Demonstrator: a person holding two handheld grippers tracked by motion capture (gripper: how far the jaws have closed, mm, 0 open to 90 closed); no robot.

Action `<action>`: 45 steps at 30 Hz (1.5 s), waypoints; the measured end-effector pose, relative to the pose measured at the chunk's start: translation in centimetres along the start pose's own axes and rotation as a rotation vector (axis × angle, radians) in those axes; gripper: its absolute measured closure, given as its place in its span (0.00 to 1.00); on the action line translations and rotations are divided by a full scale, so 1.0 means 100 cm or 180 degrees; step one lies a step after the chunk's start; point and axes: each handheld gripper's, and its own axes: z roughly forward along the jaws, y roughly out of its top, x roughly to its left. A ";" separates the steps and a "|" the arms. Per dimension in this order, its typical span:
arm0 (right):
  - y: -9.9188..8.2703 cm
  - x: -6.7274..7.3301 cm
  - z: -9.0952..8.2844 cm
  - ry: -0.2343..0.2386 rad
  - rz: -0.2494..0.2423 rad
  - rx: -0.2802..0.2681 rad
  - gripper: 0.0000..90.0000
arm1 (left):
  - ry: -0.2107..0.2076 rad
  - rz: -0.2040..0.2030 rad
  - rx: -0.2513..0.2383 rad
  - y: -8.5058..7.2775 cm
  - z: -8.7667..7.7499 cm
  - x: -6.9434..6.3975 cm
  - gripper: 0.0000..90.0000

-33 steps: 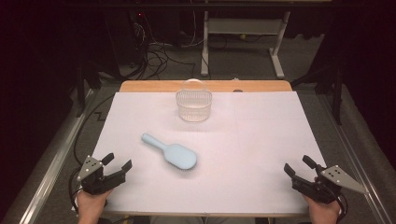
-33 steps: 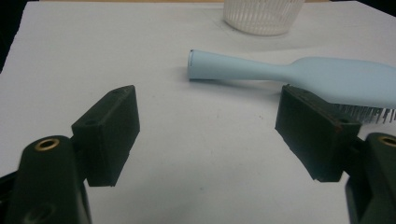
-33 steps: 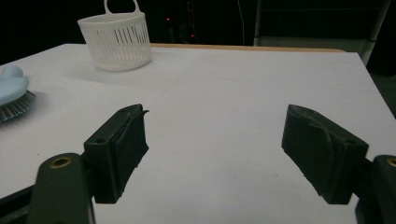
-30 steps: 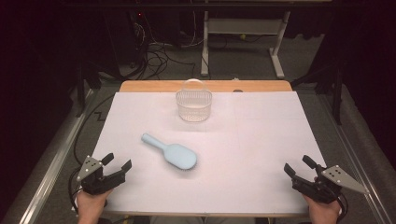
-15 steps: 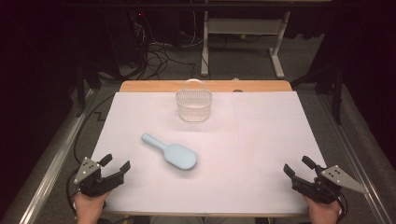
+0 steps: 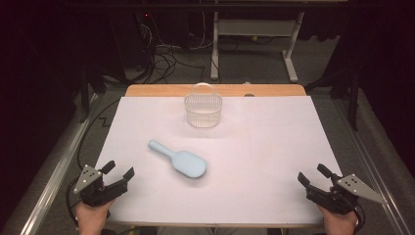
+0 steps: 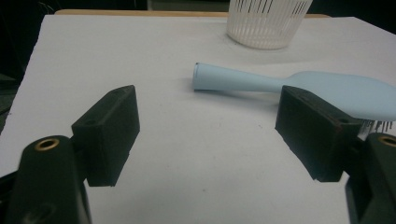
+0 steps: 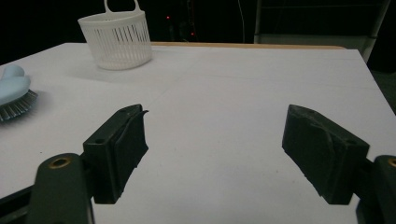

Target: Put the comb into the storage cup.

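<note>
Progress: nothing is started; the blue hairbrush [image 6: 178, 160] lies untouched, bristles down, on the white table cover [image 6: 254, 161], and the white basket [image 6: 203, 110] stands empty beyond it. Left gripper [image 6: 116, 173] rests at the near edge, jaws wide apart and empty; the brush lies ahead and to its right, handle end nearer. Right gripper [image 6: 313, 177] likewise gapes empty, the brush well off to its left. Grasping and placing remain.
</note>
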 end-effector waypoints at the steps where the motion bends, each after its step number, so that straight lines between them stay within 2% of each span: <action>1: 0.000 0.000 0.000 -0.0002 0.0000 -0.0001 0.25 | -0.0004 0.0005 -0.0002 0.001 0.000 0.000 0.24; 7: 0.000 0.000 0.000 0.0007 0.0003 0.0006 0.25 | -0.0061 -0.0015 -0.0055 0.009 0.001 -0.003 0.24; 10: 0.000 0.000 0.000 -0.0001 0.0000 0.0000 0.25 | -0.0070 0.0045 -0.0044 0.012 0.002 -0.006 0.24; 45: 0.000 0.000 0.000 0.0025 -0.0001 -0.0006 0.25 | -0.0382 0.0139 -0.0026 0.037 0.028 -0.028 0.24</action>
